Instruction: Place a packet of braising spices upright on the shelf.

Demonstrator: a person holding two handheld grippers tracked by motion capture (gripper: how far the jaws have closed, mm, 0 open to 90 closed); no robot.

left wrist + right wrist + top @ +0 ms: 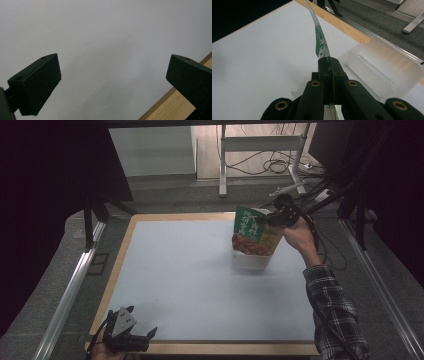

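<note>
Right gripper (270, 219): clamped on green packet (254, 232), at two o'clock on the table (165, 270).
Packet: hanging over clear tray (382, 67).
Left gripper (131, 334): jaws wide, empty, seven o'clock.

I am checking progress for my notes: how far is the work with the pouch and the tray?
Done: the right gripper is shut on the top edge of the green pouch and holds it over the clear tray. In hand: bringing the pouch to the tray. Left: the pouch does not yet lie in the tray. The left gripper waits open at the table edge.
</note>
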